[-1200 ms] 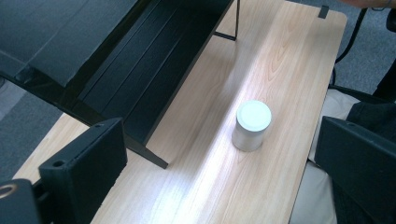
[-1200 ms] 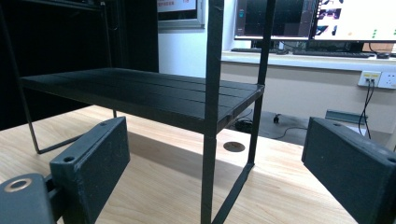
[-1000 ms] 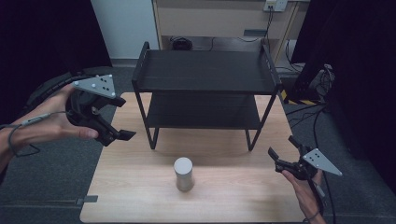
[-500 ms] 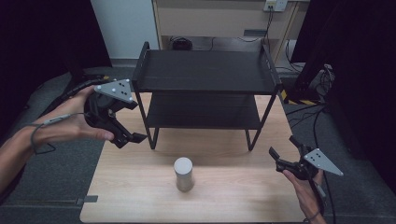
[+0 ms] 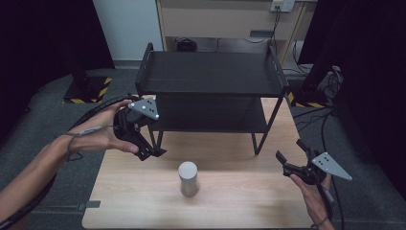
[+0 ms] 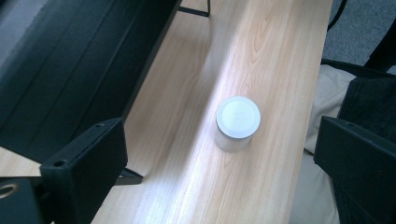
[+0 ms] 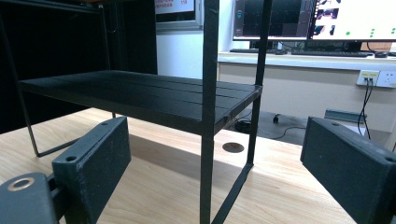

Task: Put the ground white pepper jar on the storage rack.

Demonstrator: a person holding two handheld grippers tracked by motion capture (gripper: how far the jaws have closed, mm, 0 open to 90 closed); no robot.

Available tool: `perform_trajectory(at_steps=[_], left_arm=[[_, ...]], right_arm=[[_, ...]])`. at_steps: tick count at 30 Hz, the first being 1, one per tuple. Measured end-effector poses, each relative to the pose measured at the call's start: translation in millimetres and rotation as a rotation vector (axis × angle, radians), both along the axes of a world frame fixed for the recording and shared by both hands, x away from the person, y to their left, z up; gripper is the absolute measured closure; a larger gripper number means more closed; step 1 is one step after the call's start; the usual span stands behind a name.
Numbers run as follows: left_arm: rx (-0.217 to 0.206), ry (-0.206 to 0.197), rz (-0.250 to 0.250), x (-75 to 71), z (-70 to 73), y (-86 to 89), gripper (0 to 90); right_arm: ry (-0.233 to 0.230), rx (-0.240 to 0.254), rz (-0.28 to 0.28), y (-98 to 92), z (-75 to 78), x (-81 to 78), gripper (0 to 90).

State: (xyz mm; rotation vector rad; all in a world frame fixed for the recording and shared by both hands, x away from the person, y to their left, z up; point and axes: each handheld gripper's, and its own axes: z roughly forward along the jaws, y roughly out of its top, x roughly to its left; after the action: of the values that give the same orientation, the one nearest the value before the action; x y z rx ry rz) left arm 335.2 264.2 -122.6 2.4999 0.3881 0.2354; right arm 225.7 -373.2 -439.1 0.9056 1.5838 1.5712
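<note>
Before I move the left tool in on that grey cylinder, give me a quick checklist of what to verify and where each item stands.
1. Left tool open: ok, its jaws stand wide apart in the left gripper view.
2. Grey cylinder upright and free: ok, it stands alone on the wooden table.
3. Path to the cylinder: ok, only bare wood lies between it and the tool.
4. Clearance from the black shelf rack: ok, the cylinder stands in front of it, apart.
5. Right tool out of the way: ok, open at the table's right edge.
6. Jaws lined up around the cylinder: not ok, the tool is off to its left.
</note>
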Motion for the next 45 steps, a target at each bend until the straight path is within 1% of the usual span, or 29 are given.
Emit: perform_trajectory(at_steps=[3,4,8,9,10,11,12,16,17,18,19,20,21,23,24,25,26,30,31,32,33,34,35,36,37,40,41,42,45], left_arm=[[0.0,0.01,-0.004,2.7,-5.8,-1.8,2.0],[0.013,0.016,-0.003,4.3,-11.4,-5.7,2.0],[0.021,0.033,-0.012,9.1,-25.1,-12.3,2.0],[0.021,0.033,-0.012,9.1,-25.1,-12.3,2.1],[0.02,0.041,-0.014,11.1,-33.3,-15.9,2.1],[0.02,0.041,-0.014,11.1,-33.3,-15.9,2.1],[0.032,0.05,-0.022,13.8,-41.3,-21.2,2.1],[0.057,0.07,-0.031,20.8,-57.6,-33.7,2.6],[0.057,0.07,-0.031,20.8,-57.6,-33.7,2.7],[0.055,0.081,-0.031,23.9,-66.5,-39.2,2.7],[0.055,0.081,-0.031,23.9,-66.5,-39.2,2.8],[0.061,0.091,-0.044,27.3,-75.2,-45.7,2.9],[0.061,0.091,-0.044,27.3,-75.2,-45.7,2.9],[0.084,0.104,-0.065,30.9,-86.4,-55.7,3.1],[0.092,0.111,-0.068,31.4,-91.5,-59.8,3.2],[0.092,0.111,-0.068,31.4,-91.5,-59.8,3.2],[0.099,0.121,-0.07,32.2,-98.4,-64.4,3.2],[0.128,0.119,-0.082,31.8,-114.3,-75.4,3.4],[0.128,0.119,-0.082,31.8,-114.3,-75.4,3.6],[0.133,0.126,-0.082,32.6,-121.4,-78.4,3.8],[0.133,0.126,-0.082,32.6,-121.4,-78.4,3.8],[0.139,0.121,-0.087,31.9,-127.8,-81.2,3.9],[0.139,0.121,-0.087,31.9,-127.8,-81.2,4.3],[0.138,0.123,-0.091,32.3,-134.6,-82.7,4.6],[0.138,0.123,-0.091,32.3,-134.6,-82.7,5.1],[0.145,0.115,-0.091,31.2,-146.3,-86.9,6.8],[0.145,0.115,-0.091,31.2,-146.3,-86.9,7.0],[0.139,0.118,-0.087,31.9,-152.4,-88.6,7.1],[0.14,0.114,-0.086,31.8,-154.3,-89.6,8.6]], right_arm=[[-0.001,0.0,-0.001,0.0,0.0,-0.3,8.4],[-0.001,0.0,-0.001,-0.2,0.0,-0.3,8.5],[0.003,0.002,0.003,-0.1,-0.2,0.1,8.6],[0.003,0.002,0.003,-0.1,-0.2,0.1,8.6],[0.005,0.001,0.004,0.3,-0.1,0.4,8.7],[0.004,-0.002,0.005,0.4,0.0,0.4,8.7],[0.004,-0.002,0.006,0.3,0.1,0.3,8.7],[0.005,0.001,0.003,0.2,-0.1,0.4,8.7],[0.005,0.003,0.003,0.3,-0.2,0.3,8.7],[0.005,0.001,0.004,0.1,-0.1,0.4,8.8],[0.004,0.003,0.003,0.2,-0.2,0.1,8.8],[0.003,0.004,0.003,0.2,-0.3,0.0,8.9],[0.003,0.003,0.003,0.0,-0.2,0.0,8.9],[0.004,0.005,0.0,-0.2,-0.3,-0.1,8.9],[0.004,0.007,0.0,-0.4,-0.4,0.0,8.9],[0.004,0.007,0.0,-0.4,-0.4,0.0,8.9],[0.006,0.009,-0.001,-0.7,-0.4,-0.1,9.0],[0.005,0.009,-0.001,-0.9,-0.3,-0.1,9.0],[0.005,0.009,-0.001,-0.9,-0.3,-0.1,9.0],[0.006,0.009,0.001,-0.9,-0.3,0.0,9.0],[0.006,0.009,-0.001,-0.7,-0.3,-0.2,9.0],[0.006,0.009,-0.001,-0.7,-0.3,-0.2,9.0],[0.006,0.009,-0.001,-0.7,-0.3,-0.2,9.0],[0.006,0.011,-0.003,-0.9,-0.4,-0.3,9.0],[0.005,0.011,-0.004,-0.8,-0.5,-0.3,9.0],[0.007,0.01,-0.005,-0.7,-0.4,-0.4,9.0],[0.007,0.01,-0.005,-0.7,-0.4,-0.4,9.0],[0.006,0.01,-0.005,-0.6,-0.4,-0.5,9.0],[0.007,0.011,-0.005,-0.7,-0.4,-0.4,9.0]])
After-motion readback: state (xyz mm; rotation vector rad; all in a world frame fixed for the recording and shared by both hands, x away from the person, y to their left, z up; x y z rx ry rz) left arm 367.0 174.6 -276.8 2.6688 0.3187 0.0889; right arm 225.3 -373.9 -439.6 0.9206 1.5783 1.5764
